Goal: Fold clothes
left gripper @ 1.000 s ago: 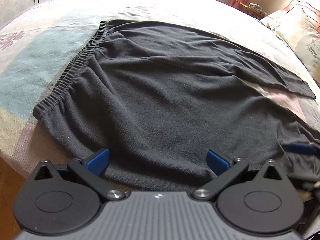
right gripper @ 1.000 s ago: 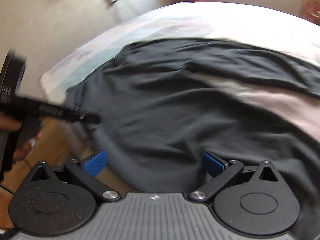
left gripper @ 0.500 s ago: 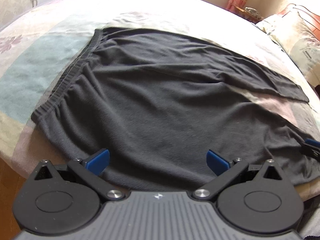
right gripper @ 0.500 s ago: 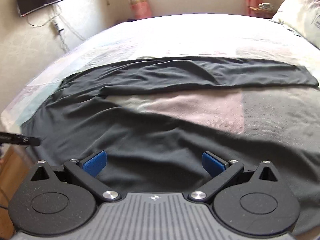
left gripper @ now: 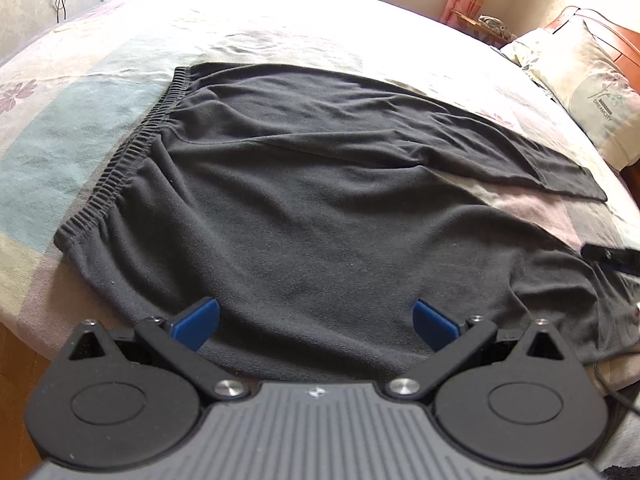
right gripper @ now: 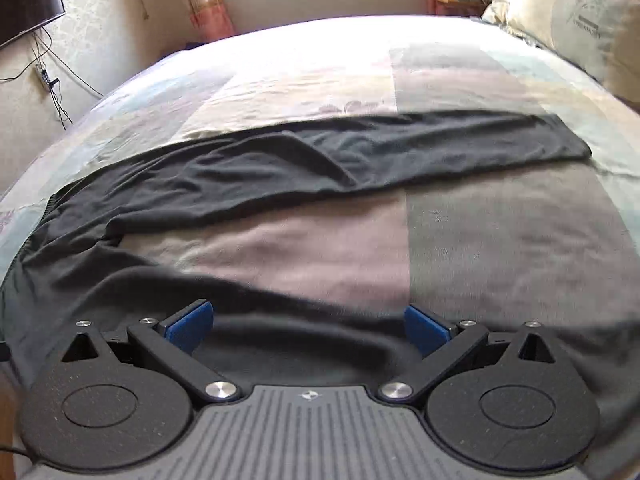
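Trousers [left gripper: 304,216] lie spread flat on the bed [left gripper: 80,128], legs apart. Soft, limp fleece, I judge; best pinched at the near hem edge. My left gripper [left gripper: 316,320] and right gripper [right gripper: 306,322] both gape, empty.

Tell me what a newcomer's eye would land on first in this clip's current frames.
The dark grey trousers spread flat across the patchwork bedspread dominate both views, elastic waistband to the left and the two legs splayed apart toward the pillow. Next come the two grippers, left gripper and right gripper, each with blue-padded jaws wide open over the near edge of the fabric, holding nothing.
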Motion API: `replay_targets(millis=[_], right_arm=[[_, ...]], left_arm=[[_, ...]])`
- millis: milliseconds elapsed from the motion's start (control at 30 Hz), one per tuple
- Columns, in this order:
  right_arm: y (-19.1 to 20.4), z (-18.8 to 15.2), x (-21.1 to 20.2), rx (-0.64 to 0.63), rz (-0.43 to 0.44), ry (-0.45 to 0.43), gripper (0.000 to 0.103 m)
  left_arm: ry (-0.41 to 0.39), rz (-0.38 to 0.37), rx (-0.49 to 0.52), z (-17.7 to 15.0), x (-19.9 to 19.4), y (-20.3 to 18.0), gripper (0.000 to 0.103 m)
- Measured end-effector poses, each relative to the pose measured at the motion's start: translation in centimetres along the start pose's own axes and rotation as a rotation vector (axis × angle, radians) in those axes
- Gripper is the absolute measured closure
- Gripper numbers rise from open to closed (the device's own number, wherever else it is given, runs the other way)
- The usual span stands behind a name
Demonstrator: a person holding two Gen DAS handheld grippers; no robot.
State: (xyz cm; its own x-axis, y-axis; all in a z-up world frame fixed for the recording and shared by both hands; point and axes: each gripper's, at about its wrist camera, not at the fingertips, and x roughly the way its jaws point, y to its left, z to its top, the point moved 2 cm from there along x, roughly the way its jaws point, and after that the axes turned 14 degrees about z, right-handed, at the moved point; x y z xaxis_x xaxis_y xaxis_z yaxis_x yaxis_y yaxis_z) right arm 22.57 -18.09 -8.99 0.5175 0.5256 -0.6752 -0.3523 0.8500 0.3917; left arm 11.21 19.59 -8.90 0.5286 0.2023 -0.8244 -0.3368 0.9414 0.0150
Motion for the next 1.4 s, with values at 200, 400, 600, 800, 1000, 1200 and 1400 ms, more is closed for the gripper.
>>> replay_targets(millis=[200,400,600,800,1000,1200,1400], right_arm=[[-2.2,-0.5,2.3,-0.032,-0.139,-0.021,0.0],[0.4,1.2,2.3,-0.045,-0.14,-0.002,0.0],[1.6,1.6,5.6,-0.074,-0.192,0.005,0.0],[0.9,1.9,3.5,-0.046,-0.17,-0.041,0.0],[-4.4,0.0,-4.2,0.043,-0.199,-0.145,0.0],[-11.1,-2.6,-6.2,0.142,-0.202,-0.143,0.0],[-14.1,-3.9,-7.5,0.159,-0.276,-0.146,0.0]], left_arm=[[0.006,-0.01,0.012,-0.1,0.3,-0.5,0.001],[0.01,-0.008,0.007,-0.2,0.3,-0.5,0.001],[0.007,-0.017,0.026,-0.3,0.1,-1.0,0.001],[0.0,-0.005,0.037,-0.2,-0.4,-1.3,0.001],[-0.004,-0.023,0.08,-0.1,-0.7,-3.0,0.001],[-0.003,-0.036,0.118,0.0,-1.0,-4.7,0.001],[0.004,-0.017,0.13,-0.1,-1.3,-5.5,0.001]])
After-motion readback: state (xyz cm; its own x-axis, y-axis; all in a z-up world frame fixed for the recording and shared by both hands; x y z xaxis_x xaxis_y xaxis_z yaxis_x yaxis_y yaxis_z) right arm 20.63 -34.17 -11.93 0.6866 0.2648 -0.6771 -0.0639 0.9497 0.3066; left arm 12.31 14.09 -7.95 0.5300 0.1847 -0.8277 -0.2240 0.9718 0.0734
